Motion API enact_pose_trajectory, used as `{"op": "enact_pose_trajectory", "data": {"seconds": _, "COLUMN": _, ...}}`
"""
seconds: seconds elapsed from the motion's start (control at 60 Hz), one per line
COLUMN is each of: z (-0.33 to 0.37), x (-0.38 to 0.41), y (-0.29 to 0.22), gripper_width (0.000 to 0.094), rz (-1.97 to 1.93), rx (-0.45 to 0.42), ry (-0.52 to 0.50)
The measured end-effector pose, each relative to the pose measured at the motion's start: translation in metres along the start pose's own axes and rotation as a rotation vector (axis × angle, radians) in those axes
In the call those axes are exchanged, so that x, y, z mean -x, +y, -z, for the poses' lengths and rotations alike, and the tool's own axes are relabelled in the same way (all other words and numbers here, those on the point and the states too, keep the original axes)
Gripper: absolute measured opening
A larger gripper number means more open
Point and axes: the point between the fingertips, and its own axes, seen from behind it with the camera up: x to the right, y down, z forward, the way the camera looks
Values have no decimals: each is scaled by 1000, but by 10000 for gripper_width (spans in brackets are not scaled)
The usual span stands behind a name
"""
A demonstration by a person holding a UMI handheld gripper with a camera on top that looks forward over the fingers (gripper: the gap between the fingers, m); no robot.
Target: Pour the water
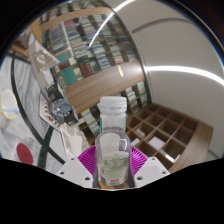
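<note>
A clear plastic water bottle (112,135) with a white cap stands upright between my fingers, lifted in the air. My gripper (112,166) is shut on the bottle's lower body, and the purple pads (88,160) press on both its sides. Water fills the lower part of the bottle. No cup or other vessel shows in this view.
Wooden shelves (85,45) with books stand behind and to the left. A wooden grid of compartments (160,130) lies to the right, below the bottle. A white table (20,120) with small items, one of them red, lies at the left.
</note>
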Motion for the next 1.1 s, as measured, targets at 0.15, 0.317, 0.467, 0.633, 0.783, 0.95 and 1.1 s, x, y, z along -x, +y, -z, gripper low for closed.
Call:
{"op": "enact_pose_trajectory", "data": {"seconds": 0.15, "z": -24, "x": 50, "y": -73, "gripper_width": 406, "rz": 446, "rx": -223, "ry": 29}}
{"op": "enact_pose_trajectory", "data": {"seconds": 0.317, "z": -4, "x": 130, "y": -124, "gripper_width": 405, "rz": 841, "rx": -461, "ry": 12}}
{"op": "enact_pose_trajectory", "data": {"seconds": 0.467, "z": 15, "x": 197, "y": -135, "gripper_width": 407, "rz": 1098, "rx": -619, "ry": -6}}
{"op": "enact_pose_trajectory", "data": {"seconds": 0.633, "z": 18, "x": 193, "y": -143, "gripper_width": 404, "rz": 1012, "rx": -616, "ry": -15}}
{"op": "enact_pose_trajectory", "data": {"seconds": 0.783, "z": 15, "x": 138, "y": -159, "gripper_width": 407, "rz": 603, "rx": -537, "ry": -79}}
{"op": "enact_pose_trajectory", "data": {"seconds": 0.95, "z": 20, "x": 91, "y": -161, "gripper_width": 411, "rz": -165, "rx": -370, "ry": -272}}
{"op": "enact_pose_trajectory", "data": {"seconds": 1.1, "z": 26, "x": 125, "y": -129, "gripper_width": 407, "rz": -725, "rx": -157, "ry": -511}}
